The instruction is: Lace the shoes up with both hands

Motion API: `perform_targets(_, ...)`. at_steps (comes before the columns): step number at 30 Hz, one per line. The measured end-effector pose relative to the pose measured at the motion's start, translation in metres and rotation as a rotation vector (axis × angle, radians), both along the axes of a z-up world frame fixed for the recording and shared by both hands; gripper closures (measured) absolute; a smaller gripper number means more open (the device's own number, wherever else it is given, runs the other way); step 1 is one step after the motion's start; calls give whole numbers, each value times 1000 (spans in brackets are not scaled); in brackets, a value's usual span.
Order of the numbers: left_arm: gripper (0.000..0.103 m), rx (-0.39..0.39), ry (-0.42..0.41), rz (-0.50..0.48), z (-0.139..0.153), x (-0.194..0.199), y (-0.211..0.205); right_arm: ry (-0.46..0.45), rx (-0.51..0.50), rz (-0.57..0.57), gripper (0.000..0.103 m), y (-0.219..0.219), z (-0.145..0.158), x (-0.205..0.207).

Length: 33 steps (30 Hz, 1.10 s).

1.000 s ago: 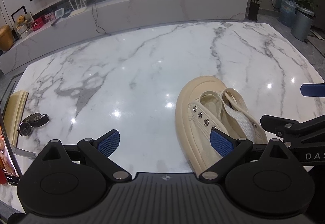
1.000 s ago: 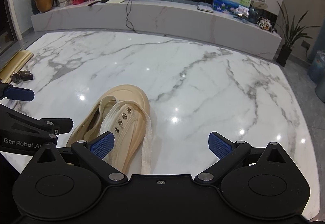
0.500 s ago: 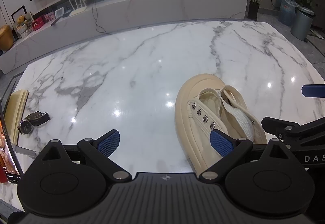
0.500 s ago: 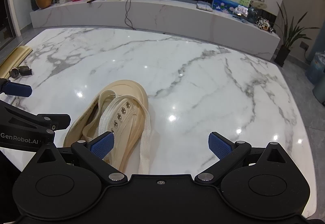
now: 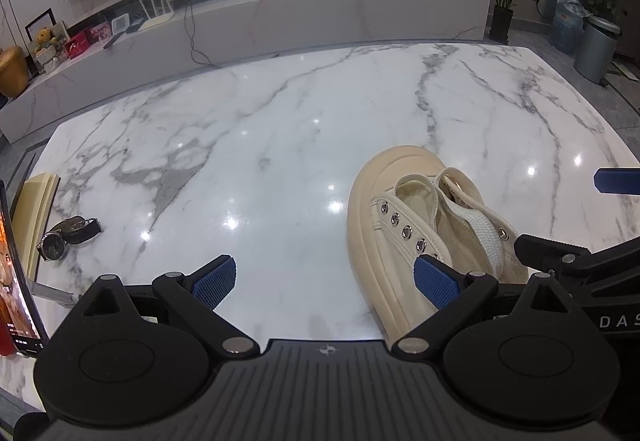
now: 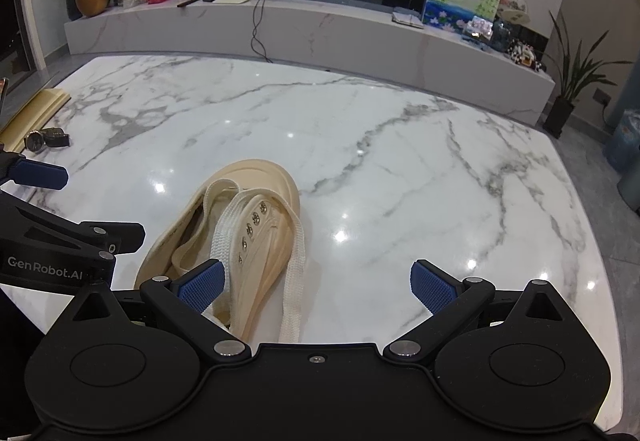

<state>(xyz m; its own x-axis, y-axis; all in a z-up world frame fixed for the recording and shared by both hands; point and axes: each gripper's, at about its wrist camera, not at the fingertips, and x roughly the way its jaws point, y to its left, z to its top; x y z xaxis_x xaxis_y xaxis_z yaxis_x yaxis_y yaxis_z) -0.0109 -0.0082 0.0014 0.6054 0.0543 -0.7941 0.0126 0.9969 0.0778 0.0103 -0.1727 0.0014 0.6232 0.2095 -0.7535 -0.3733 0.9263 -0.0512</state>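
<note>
**Both grippers wide open, shoe sits between them**

Your left gripper [image 5: 324, 281] has its jaws spread wide and holds nothing. Your right gripper [image 6: 316, 281] is spread wide too, and it holds nothing.

The cream canvas shoe [image 5: 404, 225] sits on the white marble table [image 5: 260, 145], at the near edge, with its toe pointing far away from you. It lies just right of your left gripper and just left of your right gripper. Your left gripper's blue right finger pad [image 5: 436, 281] is in front of the shoe's near side.

The flat white shoelace [image 6: 294, 261] goes through the far eyelets. One end hangs down the shoe's right side onto the table. The other end lies across the shoe's open top.

A wristwatch [image 5: 66, 237] rests far off to the left, near a cream book [image 5: 34, 209].
</note>
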Motion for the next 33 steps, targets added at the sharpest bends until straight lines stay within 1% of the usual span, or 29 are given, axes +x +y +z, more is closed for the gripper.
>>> perform_targets(33,6,0,-3,-2,2,-1,0,-17,17,7,3,-1,2,-4)
